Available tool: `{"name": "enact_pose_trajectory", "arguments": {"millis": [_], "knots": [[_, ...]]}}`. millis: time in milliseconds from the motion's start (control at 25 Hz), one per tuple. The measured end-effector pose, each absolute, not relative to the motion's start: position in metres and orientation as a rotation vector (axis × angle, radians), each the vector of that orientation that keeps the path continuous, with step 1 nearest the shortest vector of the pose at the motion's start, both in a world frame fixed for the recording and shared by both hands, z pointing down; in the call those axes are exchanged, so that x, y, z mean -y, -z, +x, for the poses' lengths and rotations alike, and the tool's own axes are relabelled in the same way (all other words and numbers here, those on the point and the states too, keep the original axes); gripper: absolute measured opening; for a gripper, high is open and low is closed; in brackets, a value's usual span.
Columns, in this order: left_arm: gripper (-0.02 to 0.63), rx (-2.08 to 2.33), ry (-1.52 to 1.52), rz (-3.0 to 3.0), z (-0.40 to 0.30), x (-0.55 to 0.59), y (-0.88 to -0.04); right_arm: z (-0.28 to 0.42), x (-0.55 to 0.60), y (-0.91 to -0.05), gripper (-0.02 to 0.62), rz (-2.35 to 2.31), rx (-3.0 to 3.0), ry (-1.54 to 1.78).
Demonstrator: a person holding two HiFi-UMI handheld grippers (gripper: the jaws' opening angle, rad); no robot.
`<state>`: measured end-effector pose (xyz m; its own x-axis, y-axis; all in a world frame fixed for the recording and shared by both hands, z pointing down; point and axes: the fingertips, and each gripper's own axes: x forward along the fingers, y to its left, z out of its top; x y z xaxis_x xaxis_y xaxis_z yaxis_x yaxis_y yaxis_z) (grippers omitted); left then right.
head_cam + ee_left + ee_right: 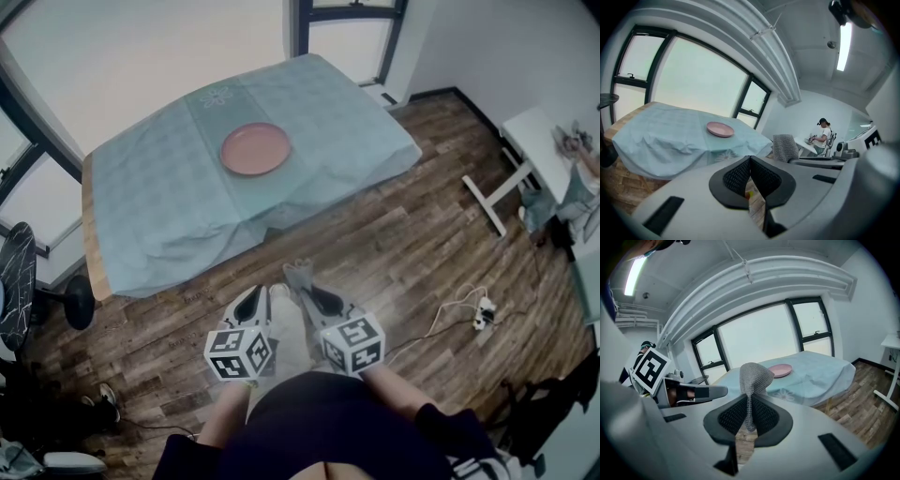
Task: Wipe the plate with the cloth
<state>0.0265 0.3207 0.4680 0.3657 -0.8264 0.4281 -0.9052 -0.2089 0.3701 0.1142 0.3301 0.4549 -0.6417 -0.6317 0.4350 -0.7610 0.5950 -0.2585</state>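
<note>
A pink plate (256, 148) lies near the middle of a table covered with a pale blue cloth (187, 197); it also shows far off in both gripper views as the plate (720, 129) and the plate (780, 370). My right gripper (298, 277) is shut on a grey knitted cloth (753, 380), which sticks up above its jaws and shows as the cloth (785, 147) in the left gripper view. My left gripper (255, 296) is shut with nothing in it. Both are held low over the floor, well short of the table.
Wooden floor (394, 253) lies between me and the table. A white desk (525, 150) stands at the right, with a person (821, 136) near it. A power strip with cable (483, 312) lies on the floor at right. A black chair (23, 281) is at left.
</note>
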Motion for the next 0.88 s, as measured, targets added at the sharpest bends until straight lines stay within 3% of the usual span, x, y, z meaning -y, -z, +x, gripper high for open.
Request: {"name": "enact_pose_trajectory", "arguments": {"millis": [880], "knots": [[0.014,1.459,-0.197,2.047,-0.027,-0.144,-0.478,0.065,-0.143,-0.450,0.032,1.171,2.526,-0.601]]}}
